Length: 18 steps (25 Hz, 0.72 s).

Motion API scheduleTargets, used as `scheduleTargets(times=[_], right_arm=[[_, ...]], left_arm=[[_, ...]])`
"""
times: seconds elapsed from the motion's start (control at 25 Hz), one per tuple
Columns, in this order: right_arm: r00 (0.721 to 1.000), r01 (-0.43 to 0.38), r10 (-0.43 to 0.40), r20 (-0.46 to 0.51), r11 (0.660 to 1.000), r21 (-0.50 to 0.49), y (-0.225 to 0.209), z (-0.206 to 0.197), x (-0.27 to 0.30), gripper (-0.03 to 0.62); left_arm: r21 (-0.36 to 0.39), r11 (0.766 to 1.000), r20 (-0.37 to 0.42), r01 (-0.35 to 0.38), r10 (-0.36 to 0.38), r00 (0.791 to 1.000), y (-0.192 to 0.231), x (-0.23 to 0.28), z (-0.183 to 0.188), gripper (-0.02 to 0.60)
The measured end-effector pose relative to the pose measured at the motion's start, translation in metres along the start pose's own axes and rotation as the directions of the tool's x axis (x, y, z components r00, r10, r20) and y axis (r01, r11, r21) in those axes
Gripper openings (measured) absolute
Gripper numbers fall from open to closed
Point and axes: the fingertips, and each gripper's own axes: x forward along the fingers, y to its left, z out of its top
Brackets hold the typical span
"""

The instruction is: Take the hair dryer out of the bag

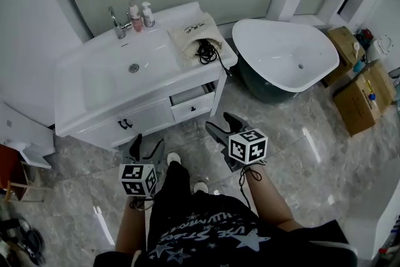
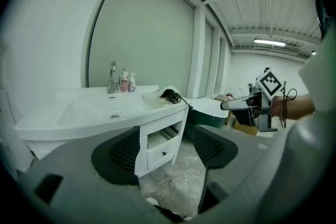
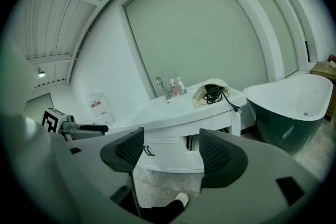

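Bathroom floored in grey marble, with a white worktop (image 1: 94,65) against the far wall, a basin sunk in it and a bathtub (image 1: 281,53) to its right. At the worktop's right end, a pale cloth bag (image 1: 190,31) lying flat, mouth toward the front edge, black cord (image 1: 206,50) spilling out; hair dryer presumably still inside, not to be told apart from the dark tangle at the mouth. Down by the legs and well apart from the bag, left gripper (image 1: 149,142) and right gripper (image 1: 219,122), jaws on both spread wide, holding nothing. Judged as the approach: step in close first, pin the bag's closed end with the left, reach the right into the mouth. Grip the dryer's body or handle rather than the loose cord, then draw it out level along the worktop, clear of the bottles (image 1: 140,14) by the tap
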Motion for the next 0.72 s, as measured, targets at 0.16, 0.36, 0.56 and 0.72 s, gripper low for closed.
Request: scheduleTargets(times=[0.16,0.36,0.56,0.72], right_arm=[[1.0,0.028,-0.028,-0.005,1.0,0.013,-0.014,0.003,0.013,0.314],[0.998,0.069,-0.069,-0.008,0.998,0.012,-0.038,0.022,0.036,0.314],[0.993,0.115,-0.115,-0.003,0.993,0.012,-0.071,0.052,0.071,0.314],[0.988,0.156,-0.156,0.008,0.988,0.023,-0.099,0.081,0.099,0.316]], left_arm=[[0.004,1.0,0.005,0.023,-0.023,1.0,0.01,0.024,0.008,0.321],[0.015,0.998,0.005,0.059,-0.059,0.998,0.026,0.068,0.027,0.321],[0.04,0.994,0.012,0.106,-0.106,0.994,0.043,0.131,0.055,0.321],[0.059,0.986,0.006,0.157,-0.158,0.987,0.055,0.186,0.083,0.321]])
